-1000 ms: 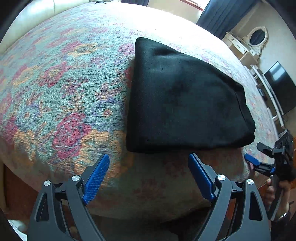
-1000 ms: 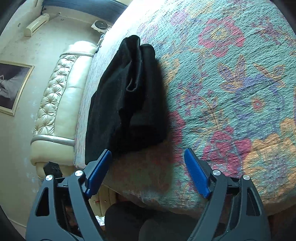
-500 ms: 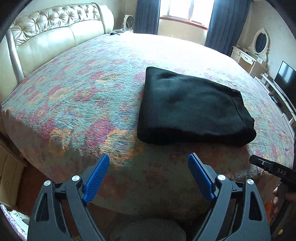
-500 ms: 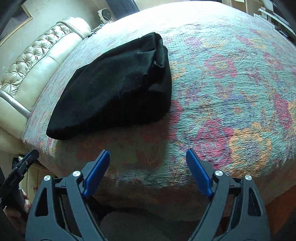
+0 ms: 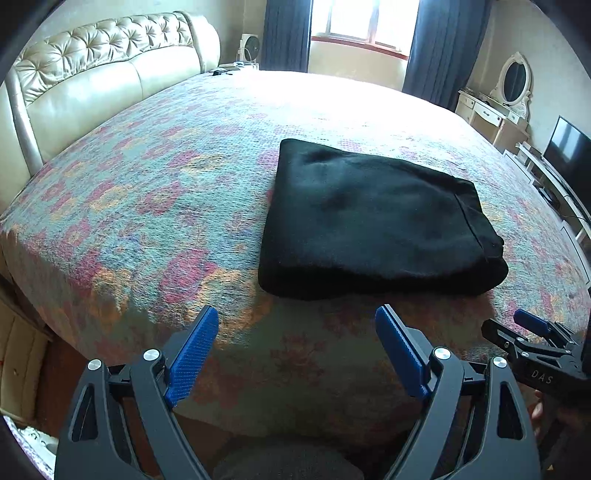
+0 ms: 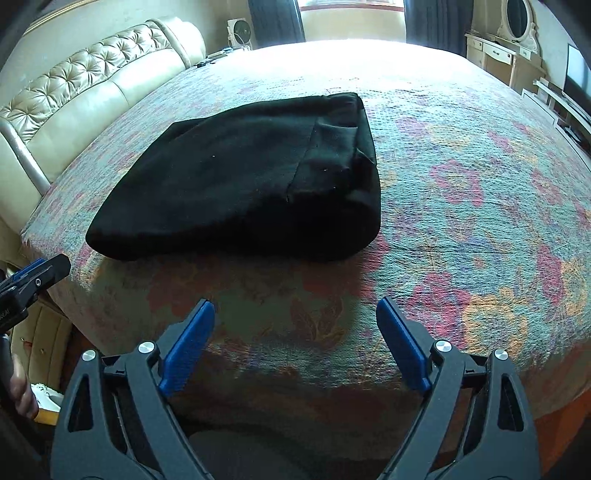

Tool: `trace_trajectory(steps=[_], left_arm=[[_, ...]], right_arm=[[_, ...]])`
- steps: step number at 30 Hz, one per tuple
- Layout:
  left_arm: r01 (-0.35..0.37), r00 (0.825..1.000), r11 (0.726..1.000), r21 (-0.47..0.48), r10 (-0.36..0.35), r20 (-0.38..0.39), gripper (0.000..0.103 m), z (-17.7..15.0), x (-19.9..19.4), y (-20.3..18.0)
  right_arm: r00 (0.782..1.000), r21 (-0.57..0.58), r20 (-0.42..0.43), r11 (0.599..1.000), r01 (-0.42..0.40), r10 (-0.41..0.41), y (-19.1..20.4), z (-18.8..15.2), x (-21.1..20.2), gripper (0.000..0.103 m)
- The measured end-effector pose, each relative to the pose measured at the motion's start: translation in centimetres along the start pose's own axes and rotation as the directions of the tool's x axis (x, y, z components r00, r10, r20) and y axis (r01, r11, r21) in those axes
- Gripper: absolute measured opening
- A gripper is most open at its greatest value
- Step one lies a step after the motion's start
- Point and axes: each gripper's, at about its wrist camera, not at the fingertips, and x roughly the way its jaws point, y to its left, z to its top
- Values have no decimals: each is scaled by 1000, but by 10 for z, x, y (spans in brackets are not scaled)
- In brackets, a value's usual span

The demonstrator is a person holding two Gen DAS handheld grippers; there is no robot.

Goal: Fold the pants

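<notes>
The black pants (image 5: pixel 373 225) lie folded into a thick rectangle on the flowered bedspread (image 5: pixel 159 206), close to the near edge of the bed. They also show in the right wrist view (image 6: pixel 255 177). My left gripper (image 5: pixel 295 325) is open and empty, held off the bed's near edge, short of the pants. My right gripper (image 6: pixel 295 314) is open and empty, also off the near edge. Each gripper shows at the side of the other's view: the right one (image 5: pixel 532 332), the left one (image 6: pixel 37 273).
A cream tufted headboard (image 5: pixel 96 77) runs along the left. A window with dark curtains (image 5: pixel 362 33) is at the back. A dressing table with an oval mirror (image 5: pixel 513 85) and a TV (image 5: pixel 569 151) stand at the right.
Both grippers have pulled back and levelled out from above the pants to beyond the bed's near edge. The pants lie still. Both stayed open.
</notes>
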Motion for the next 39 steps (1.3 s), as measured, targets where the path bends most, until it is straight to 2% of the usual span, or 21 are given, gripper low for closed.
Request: trace_trajectory(steps=[5,14,25,33,36,39], left_arm=[[9,1000,1000,11,-9,2,85,-1,0,-4],[12,999,1000,-2,-12,-45,85,-5,7,-3],[-31,999,998,47,30,24,85,2,-1,-9],[4,999,998,69,-6,32,86,3,-3,-17],[-25,998,998,56,22,55,87,3,-5,-19],[-117,991,991,67,112,76,89,3,-4,-20]], right_arm=[[1000,19,3,1000,-8,8,-4,2,-1,89],[1000,39,-9,999,-21,22,-6,3,2,89],[999,41,-19,998,-36,37,-2,1,4,89],[998,68,-35,997,-47,50,-6,0,8,89],[998,69,-41,996,-53,56,-4,-1,8,89],[997,75,-43,995,-60,63,-4,-1,8,89]])
